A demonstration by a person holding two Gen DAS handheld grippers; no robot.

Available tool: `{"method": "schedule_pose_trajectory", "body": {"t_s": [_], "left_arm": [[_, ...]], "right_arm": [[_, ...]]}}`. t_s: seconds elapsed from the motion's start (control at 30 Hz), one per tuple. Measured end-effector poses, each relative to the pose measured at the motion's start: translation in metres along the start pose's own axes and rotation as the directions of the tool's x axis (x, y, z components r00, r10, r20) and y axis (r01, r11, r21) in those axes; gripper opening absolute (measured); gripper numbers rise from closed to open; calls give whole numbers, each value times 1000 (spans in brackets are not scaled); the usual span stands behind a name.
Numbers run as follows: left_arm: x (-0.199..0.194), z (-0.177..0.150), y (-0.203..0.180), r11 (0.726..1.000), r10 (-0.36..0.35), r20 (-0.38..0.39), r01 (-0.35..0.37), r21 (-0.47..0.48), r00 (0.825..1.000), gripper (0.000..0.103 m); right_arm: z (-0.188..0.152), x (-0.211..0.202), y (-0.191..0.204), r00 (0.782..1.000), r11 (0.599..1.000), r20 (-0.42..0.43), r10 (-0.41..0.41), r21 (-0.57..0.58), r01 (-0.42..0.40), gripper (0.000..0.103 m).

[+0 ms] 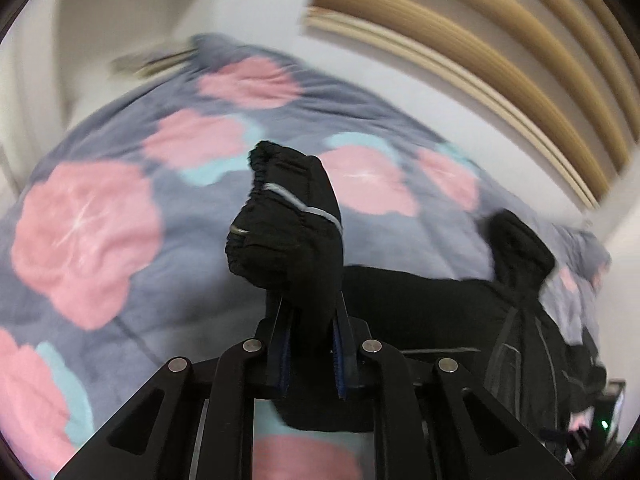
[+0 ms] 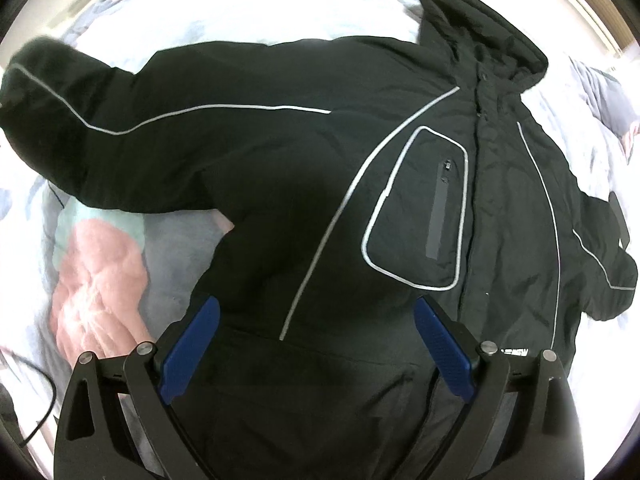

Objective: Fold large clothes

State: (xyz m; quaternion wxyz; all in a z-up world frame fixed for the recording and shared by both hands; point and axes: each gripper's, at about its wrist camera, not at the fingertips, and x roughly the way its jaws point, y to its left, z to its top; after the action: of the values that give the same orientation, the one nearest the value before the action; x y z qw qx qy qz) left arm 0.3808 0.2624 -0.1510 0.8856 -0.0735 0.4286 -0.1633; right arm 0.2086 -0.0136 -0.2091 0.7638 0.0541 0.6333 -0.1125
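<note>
A black jacket (image 2: 360,208) with grey piping lies front up on a floral bed cover (image 2: 100,264), collar at the upper right and one sleeve (image 2: 92,128) stretched to the left. My left gripper (image 1: 308,320) is shut on the sleeve cuff (image 1: 288,224) and holds it above the bed; the cuff sticks up past the fingers. The jacket body (image 1: 420,304) lies to its right. My right gripper (image 2: 316,340) is open, its blue pads (image 2: 188,356) spread above the jacket's lower front, touching nothing that I can see.
The bed cover (image 1: 88,232) is grey with pink and teal flowers. Behind it are a white wall and wooden slats (image 1: 500,40). A dark cable (image 2: 36,412) runs at the bed's left edge.
</note>
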Motion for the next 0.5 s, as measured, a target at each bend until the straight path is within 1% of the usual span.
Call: {"method": "schedule_pose_trajectory", "body": {"t_s": [0.07,0.1,0.2,0.27,0.3,0.33,0.37,0.43,0.5], "left_arm": [[-5,-3,-29,998,-38,-3,39,52,999,16],[-5,-4,-49,994,-72,-10,72,85,997,16],[0,-10,-103,972,-153,-41,158,175,987,16],[10,-18,-141,949,-212,-79,224,221,974,15],[13,-22,-153,940,-232,-94,248,234,968,15],[22,-29,-175,923,-263,-126,288,257,957,15],[28,-37,-193,909,-279,-151,311,277,948,15],[45,-52,-222,884,-298,-205,350,308,932,15],[68,-70,-249,866,-291,-268,372,334,918,15]], "right_arm": [[-1,-2,-9,1000,1000,5,1,23,-1,98],[-1,-3,-13,1000,999,8,1,32,-1,98],[-4,-6,-34,1000,997,17,-6,81,5,98],[-8,-8,-49,1000,993,20,-16,116,14,98],[-10,-9,-59,1000,990,20,-24,137,21,98],[-14,-9,-66,999,988,19,-29,155,26,98],[-17,-9,-75,999,984,17,-35,175,31,98],[-24,-7,-95,999,976,10,-42,216,38,98],[-30,-6,-109,999,970,8,-53,237,49,98]]}}
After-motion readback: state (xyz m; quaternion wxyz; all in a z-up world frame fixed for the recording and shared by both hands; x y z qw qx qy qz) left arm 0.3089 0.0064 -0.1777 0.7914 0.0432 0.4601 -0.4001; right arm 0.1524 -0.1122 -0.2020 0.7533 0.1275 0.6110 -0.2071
